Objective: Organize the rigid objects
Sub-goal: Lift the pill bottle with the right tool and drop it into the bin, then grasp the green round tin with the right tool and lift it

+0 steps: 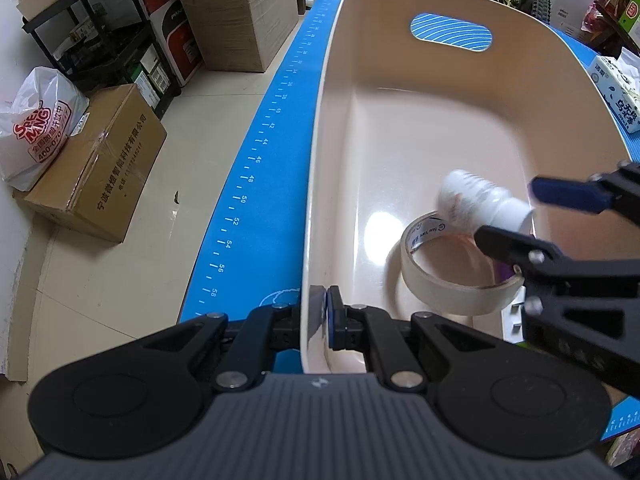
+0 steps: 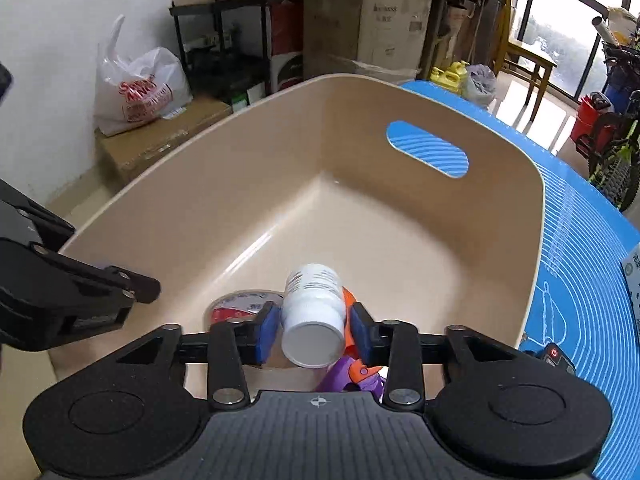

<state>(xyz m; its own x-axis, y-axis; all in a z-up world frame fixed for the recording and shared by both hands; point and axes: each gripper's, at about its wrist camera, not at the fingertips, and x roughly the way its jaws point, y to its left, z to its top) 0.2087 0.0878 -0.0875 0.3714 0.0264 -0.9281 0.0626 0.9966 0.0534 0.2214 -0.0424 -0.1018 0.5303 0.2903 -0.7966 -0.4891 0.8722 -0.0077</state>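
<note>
A beige plastic basin (image 1: 320,160) (image 2: 200,152) stands on a blue measuring mat (image 1: 256,184). My left gripper (image 1: 325,312) is shut on the basin's near rim, one pad inside the wall and one outside. Inside lie a roll of tape (image 1: 452,296) (image 2: 240,304) and a purple and orange toy (image 2: 348,376). My right gripper (image 2: 314,332) (image 1: 516,212) hangs over the basin's near end. A white pill bottle (image 2: 314,312) (image 1: 476,204) sits between its blue pads, cap toward the camera. A thin gap shows beside the bottle, which looks blurred in the left wrist view.
A tissue pack (image 1: 620,96) and a small device with a red button (image 2: 556,354) lie on the mat right of the basin. Left of the table, on the floor, are cardboard boxes (image 1: 100,172), a plastic bag (image 1: 36,128) and a black shelf (image 1: 100,28).
</note>
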